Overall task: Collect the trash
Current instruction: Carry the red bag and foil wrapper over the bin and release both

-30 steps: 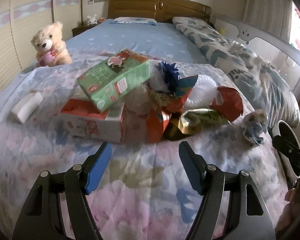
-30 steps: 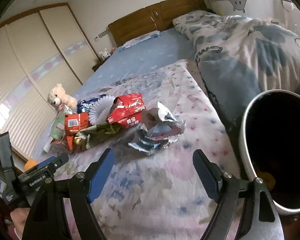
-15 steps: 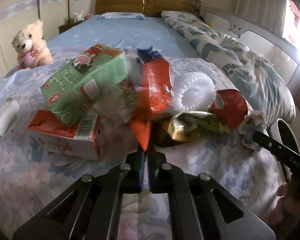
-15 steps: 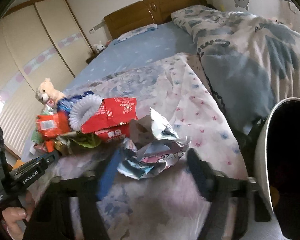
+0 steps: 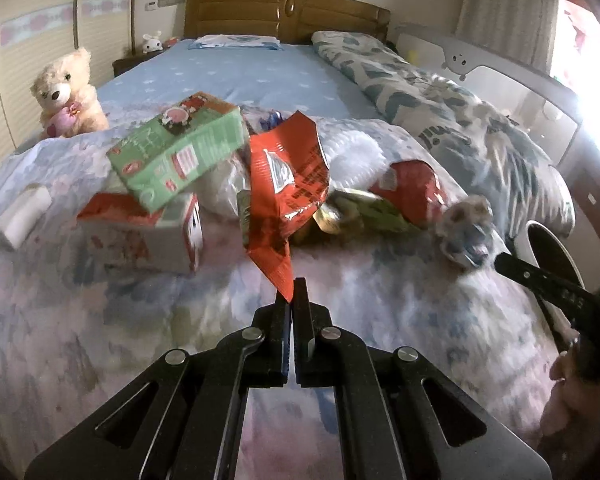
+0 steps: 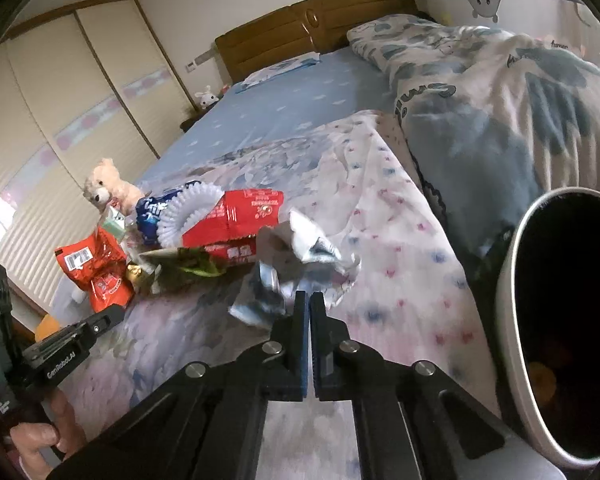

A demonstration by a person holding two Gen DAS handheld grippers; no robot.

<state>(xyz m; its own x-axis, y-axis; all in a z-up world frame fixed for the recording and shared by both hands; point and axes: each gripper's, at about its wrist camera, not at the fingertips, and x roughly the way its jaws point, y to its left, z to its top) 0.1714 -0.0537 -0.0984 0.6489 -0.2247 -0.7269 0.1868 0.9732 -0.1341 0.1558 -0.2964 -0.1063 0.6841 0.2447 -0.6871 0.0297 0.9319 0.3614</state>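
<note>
Your left claw (image 5: pixel 291 295) is fully closed and pinches only the lowest corner of the red snack bag (image 5: pixel 288 184), which stands up in the middle of the frame against the trash pile (image 5: pixel 220 184). Your right claw (image 6: pixel 309 300) is also fully closed, on the near edge of the crumpled silver wrapper (image 6: pixel 300 264) at the centre of its frame. The bin (image 6: pixel 512 280) waits at the right edge, beside the bed (image 6: pixel 380 208).

The risk, as I judge it, is in the small bite. The red bag hangs from one thin corner, so a quick swing can tear it or let it slip out. It also leans on the green carton (image 5: pixel 180 152); lifting may pull the carton off the box under it. The wrapper is light and springy and may slide from the pads on the way to the bin.

How much of the wrapper sits between the right pads is hard to see, because the view is blurred there. The bin is cut off by the frame, and its inside is too dark to read.
</note>
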